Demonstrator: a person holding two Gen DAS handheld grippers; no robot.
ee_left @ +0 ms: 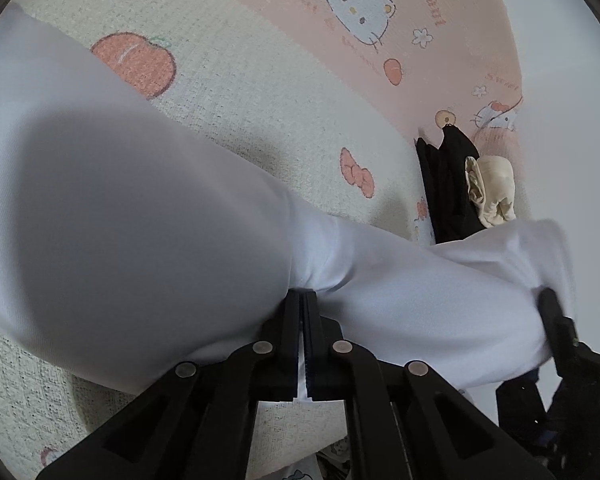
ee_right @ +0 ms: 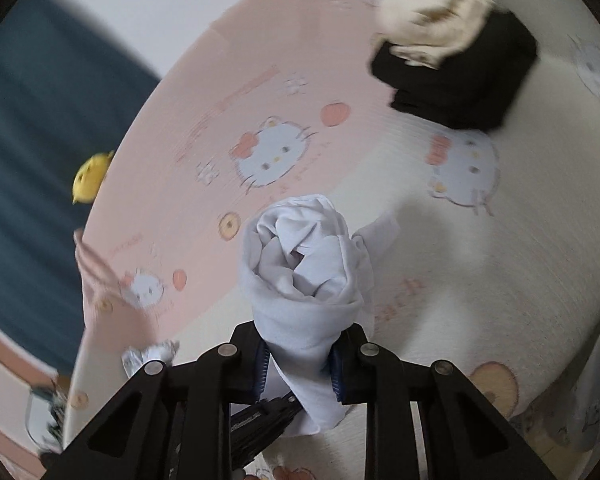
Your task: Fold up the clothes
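white garment (ee_left: 148, 216): you've got it held off the bedspread between both claws; in the left wrist view it stretches as a wide band across the frame, in the right wrist view (ee_right: 308, 264) it's bunched into a thick roll.
left claw (ee_left: 304, 300): your fingers are pinched nearly together on a thin edge of the white garment, cloth showing in the slit between them.
right claw (ee_right: 300, 356): clamped round the bunched roll, jaws held apart by the wad of cloth; the end of the roll hangs below the fingers. It also shows at the right edge of the left wrist view (ee_left: 548, 300), against the fabric.
bedspread (ee_left: 260, 92): pink and cream, cartoon cat and apple print, lies under the garment.
black folded garment (ee_right: 460, 76): on the bedspread, well apart from your claws.
cream garment (ee_right: 432, 16): crumpled, resting on the black folded garment's far edge.
yellow toy (ee_right: 90, 176): at the bedspread's left edge, blurred.
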